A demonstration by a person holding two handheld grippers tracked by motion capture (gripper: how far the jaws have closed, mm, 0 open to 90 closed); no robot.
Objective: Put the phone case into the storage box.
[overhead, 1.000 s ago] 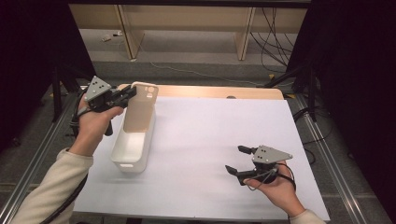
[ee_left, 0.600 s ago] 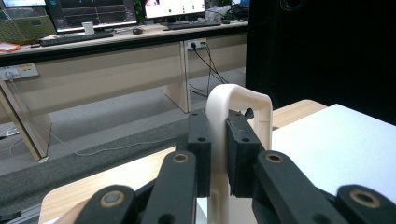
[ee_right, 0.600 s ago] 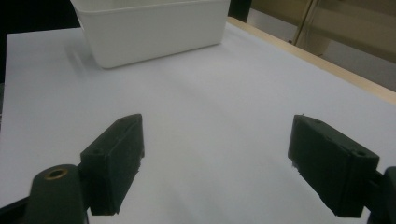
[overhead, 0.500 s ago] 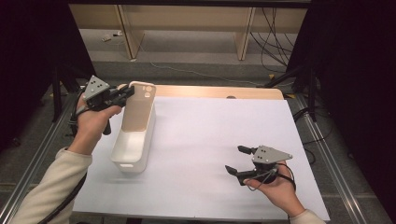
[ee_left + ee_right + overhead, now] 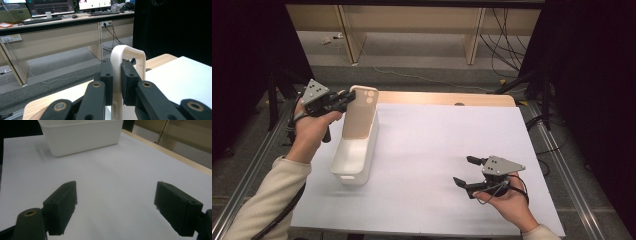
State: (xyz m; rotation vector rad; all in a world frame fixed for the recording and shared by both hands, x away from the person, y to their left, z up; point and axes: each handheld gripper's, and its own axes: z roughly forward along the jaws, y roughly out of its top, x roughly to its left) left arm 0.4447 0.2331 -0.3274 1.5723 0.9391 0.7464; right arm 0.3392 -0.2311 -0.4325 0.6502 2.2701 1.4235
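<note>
Nearest, right claw [image 5: 468,172] resting low over the white sheet on the desk [image 5: 447,150], jaws spread wide with nothing between them; probably parked out of the way, ready to steady something if needed. In the right gripper view the same gap shows plainly, bare sheet beneath and the white bin beyond it.

Farther in and to the left, white plastic bin [image 5: 356,154] sitting on the sheet, long and narrow, open top up.

Above its far end, a phone in a beige case [image 5: 360,114], camera cutout uppermost, standing tilted with its lower end down inside the bin. Left claw [image 5: 345,98] clamped on the upper edge of the phone; in the left gripper view both black pads [image 5: 107,80] press flat against the case's thin sides. Gripped near the top, presumably so the lower end can slide down into the narrow bin without the jaws fouling its walls.

Beyond the desk, wooden furniture legs and loose cables on the floor.
</note>
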